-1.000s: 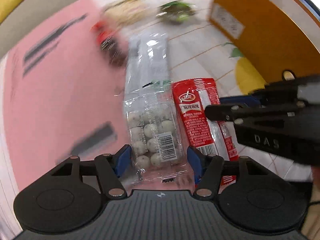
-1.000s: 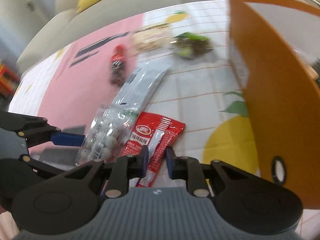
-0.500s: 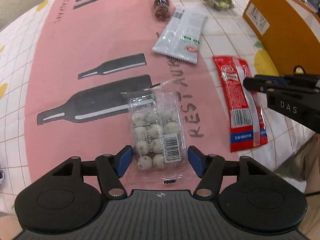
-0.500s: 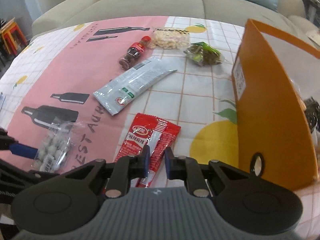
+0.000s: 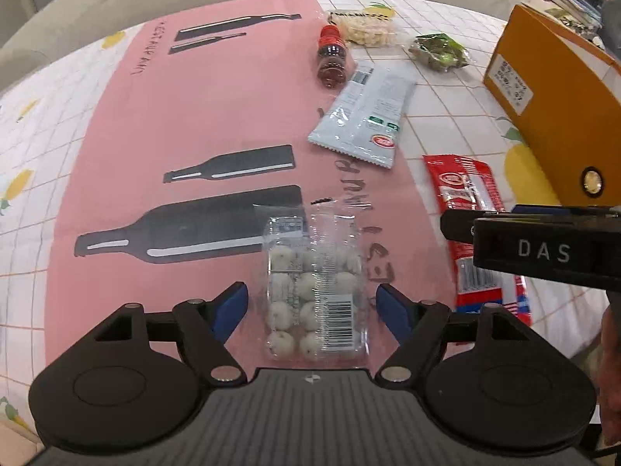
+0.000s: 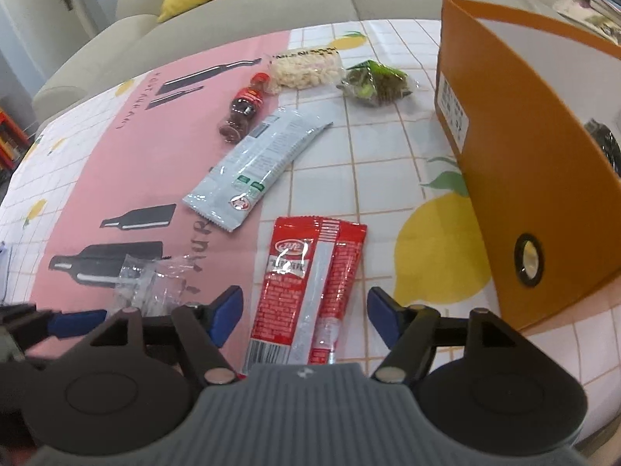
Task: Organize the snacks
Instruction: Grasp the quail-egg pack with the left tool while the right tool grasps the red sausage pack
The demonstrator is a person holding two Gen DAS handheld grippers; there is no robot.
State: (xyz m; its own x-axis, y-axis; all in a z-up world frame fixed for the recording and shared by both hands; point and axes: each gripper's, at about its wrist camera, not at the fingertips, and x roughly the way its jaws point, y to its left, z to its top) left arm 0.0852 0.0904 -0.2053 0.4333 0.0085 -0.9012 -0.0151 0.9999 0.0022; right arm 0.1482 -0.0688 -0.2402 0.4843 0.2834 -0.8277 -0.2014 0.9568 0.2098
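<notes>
A clear pack of white balls (image 5: 316,291) lies on the pink cloth between the blue tips of my open left gripper (image 5: 316,305); it also shows in the right wrist view (image 6: 149,285). A red snack packet (image 6: 306,287) lies between the tips of my open right gripper (image 6: 304,312); it also shows in the left wrist view (image 5: 471,213). Farther off lie a grey-white packet (image 6: 258,165), a small cola bottle (image 6: 242,106), a pack of pale snacks (image 6: 304,68) and a green pack (image 6: 374,83). An orange box (image 6: 524,171) stands at the right.
The tablecloth (image 5: 194,116) has a pink panel with bottle prints and a white grid with lemons. A beige sofa (image 6: 233,7) with a yellow cushion runs behind the table. The right gripper's body (image 5: 543,250) crosses the left wrist view at the right.
My right gripper has opened wide around the red packet. Both grippers have pulled back a little and the views have steadied. The left gripper stays open.
</notes>
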